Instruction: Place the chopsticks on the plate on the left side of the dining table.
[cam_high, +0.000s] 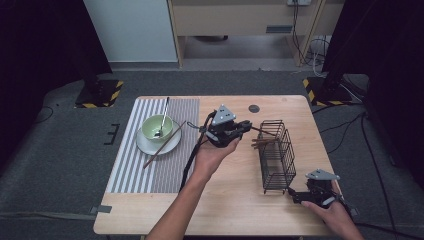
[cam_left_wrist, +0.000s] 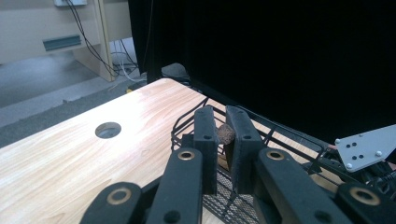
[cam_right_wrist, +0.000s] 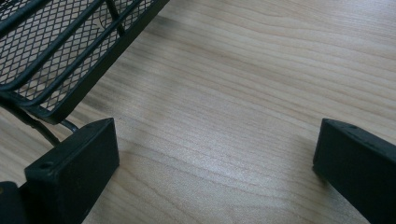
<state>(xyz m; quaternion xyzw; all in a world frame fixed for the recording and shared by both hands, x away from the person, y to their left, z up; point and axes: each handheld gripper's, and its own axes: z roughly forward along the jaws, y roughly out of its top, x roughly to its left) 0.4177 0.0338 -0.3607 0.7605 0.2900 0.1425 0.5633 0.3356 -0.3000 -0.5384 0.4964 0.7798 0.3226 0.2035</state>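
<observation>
Nearest the camera, at the counter's near right corner, the right tongs (cam_high: 296, 196) rest low on the wood with their jaws spread wide and nothing between them; in the right gripper view the bare counter (cam_right_wrist: 233, 116) lies between the two black pads, and the near bottom corner of the black wire basket (cam_right_wrist: 56, 51) sits just beyond them.

Farther in, near the middle of the counter, the left tongs (cam_high: 246, 126) are narrowed onto a brown chopstick (cam_high: 263, 142). In the left gripper view its blunt brown end (cam_left_wrist: 226, 133) shows pinched between the two pads, just over the basket's rim. From above, the stick runs out from the tongs toward the right edge of the counter, its long axis roughly level and crosswise to the basket's long side, with the free end reaching in over the left wall of the basket (cam_high: 277, 155). A second brown stick seems to lie close beside it there, though I cannot separate the two clearly.

The move ahead likely turns on that one relation: the stick already lies across the basket wall, and the left hand is much the nearer.

By the far left corner, on a striped mat (cam_high: 130, 160), another chopstick (cam_high: 164, 145) leans across a white plate (cam_high: 150, 145) holding a green bowl (cam_high: 150, 130) with a spoon (cam_high: 163, 119).
</observation>
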